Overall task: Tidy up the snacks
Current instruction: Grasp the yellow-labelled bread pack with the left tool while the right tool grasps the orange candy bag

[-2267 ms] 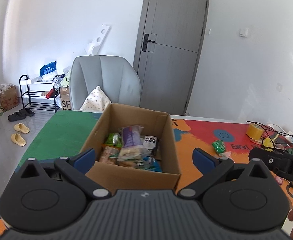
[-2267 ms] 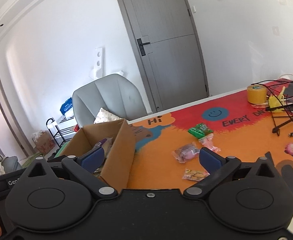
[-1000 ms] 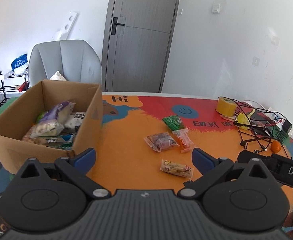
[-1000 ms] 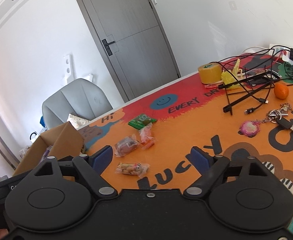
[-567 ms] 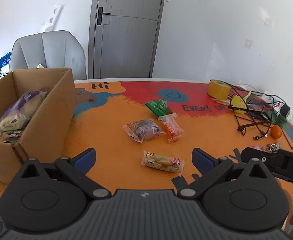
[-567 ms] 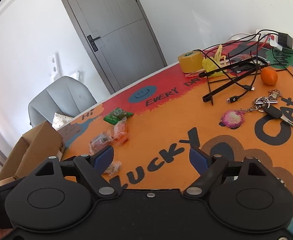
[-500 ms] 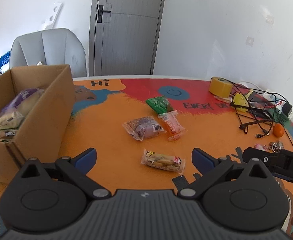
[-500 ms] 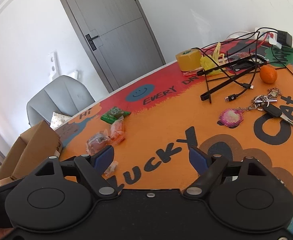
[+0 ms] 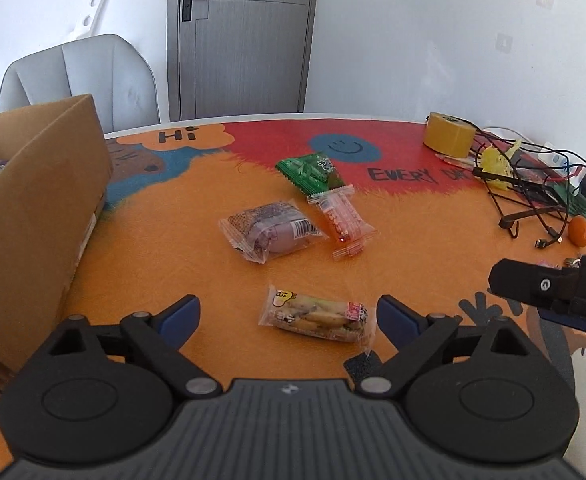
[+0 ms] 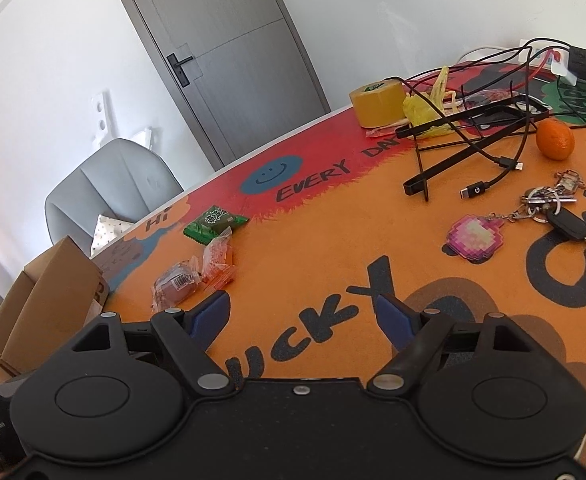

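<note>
Left tool [image 9: 289, 312] now off the cardboard box [image 9: 33, 220] and low over the orange bench [image 9: 173, 240], straddling the yellow biscuit packet [image 9: 317, 316]; jaws just closing a little from full spread, still wide, pads clear of the wrapper, nothing gripped. Right tool [image 10: 305, 312] also lower, wide apart, empty, over bare mat. Left loose: purple packet [image 9: 269, 230], red packet [image 9: 341, 220], green packet [image 9: 313, 170], close together past the biscuits. Box at far left, some snacks already inside. Likely the next pickup lined up; closing on the biscuit packet remaining.
</note>
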`<control>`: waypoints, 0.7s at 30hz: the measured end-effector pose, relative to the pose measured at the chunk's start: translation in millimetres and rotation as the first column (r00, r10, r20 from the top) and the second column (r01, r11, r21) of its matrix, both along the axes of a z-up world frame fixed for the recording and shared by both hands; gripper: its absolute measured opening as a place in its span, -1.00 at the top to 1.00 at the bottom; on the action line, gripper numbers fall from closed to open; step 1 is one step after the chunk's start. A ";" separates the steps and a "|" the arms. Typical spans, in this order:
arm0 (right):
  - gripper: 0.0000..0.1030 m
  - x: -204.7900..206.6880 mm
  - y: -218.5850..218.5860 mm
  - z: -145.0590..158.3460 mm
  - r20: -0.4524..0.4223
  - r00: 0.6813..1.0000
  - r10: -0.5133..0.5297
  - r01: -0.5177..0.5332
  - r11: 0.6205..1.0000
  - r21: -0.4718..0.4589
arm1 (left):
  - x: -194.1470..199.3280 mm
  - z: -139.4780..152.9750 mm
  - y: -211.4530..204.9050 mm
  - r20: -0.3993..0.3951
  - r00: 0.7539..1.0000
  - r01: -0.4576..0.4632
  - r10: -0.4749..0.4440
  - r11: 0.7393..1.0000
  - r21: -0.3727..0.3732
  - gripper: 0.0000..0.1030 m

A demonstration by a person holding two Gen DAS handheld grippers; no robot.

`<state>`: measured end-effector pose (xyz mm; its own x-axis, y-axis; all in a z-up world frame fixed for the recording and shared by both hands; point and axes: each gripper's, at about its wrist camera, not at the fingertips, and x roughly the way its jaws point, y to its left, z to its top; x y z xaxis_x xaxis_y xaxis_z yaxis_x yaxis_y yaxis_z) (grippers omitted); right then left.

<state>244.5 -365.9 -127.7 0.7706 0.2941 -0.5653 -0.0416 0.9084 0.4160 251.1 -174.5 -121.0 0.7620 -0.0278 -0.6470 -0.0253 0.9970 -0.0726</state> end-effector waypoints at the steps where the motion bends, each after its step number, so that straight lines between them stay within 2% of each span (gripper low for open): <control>1: -0.55 2.1 0.8 -0.4 -0.001 1.000 0.003 -0.003 1.000 0.000 | 1.5 -1.5 -0.4 0.000 1.000 0.002 -0.002 1.000 0.000 -0.77; 3: -0.55 6.9 2.7 -2.2 -0.006 1.000 0.011 -0.011 1.000 0.003 | 5.2 -4.4 -0.9 -0.010 1.000 0.008 -0.008 1.000 -0.002 -0.66; 5: -0.55 11.6 6.2 -4.8 -0.014 1.000 0.020 -0.020 1.000 0.002 | 6.4 -3.8 -0.2 0.000 1.000 0.007 -0.007 1.000 0.005 -0.30; 6: -0.55 13.9 8.1 -5.7 -0.018 1.000 0.025 -0.025 1.000 0.001 | 7.4 -2.2 0.8 0.002 1.000 0.010 -0.010 1.000 0.003 -0.01; 8: -0.55 18.1 12.1 -6.2 -0.022 0.999 0.036 -0.036 0.999 -0.002 | 11.5 0.8 8.5 -0.015 1.000 0.001 -0.002 0.999 -0.044 0.02; 11: -0.55 25.5 18.4 -4.9 -0.021 0.999 0.050 -0.050 0.999 -0.008 | 12.8 4.2 15.8 -0.001 0.999 -0.035 0.035 0.999 -0.031 0.05; 21: -0.43 49.9 46.2 -0.4 -0.018 0.994 0.105 -0.106 0.994 -0.030 | 18.2 18.8 40.4 0.037 0.995 -0.091 0.094 0.994 -0.063 0.05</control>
<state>294.4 -319.7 -128.0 0.7267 0.3552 -0.5880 -0.1311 0.9119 0.3889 269.2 -134.0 -102.2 0.7881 0.0053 -0.6155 -0.1131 0.9842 -0.1365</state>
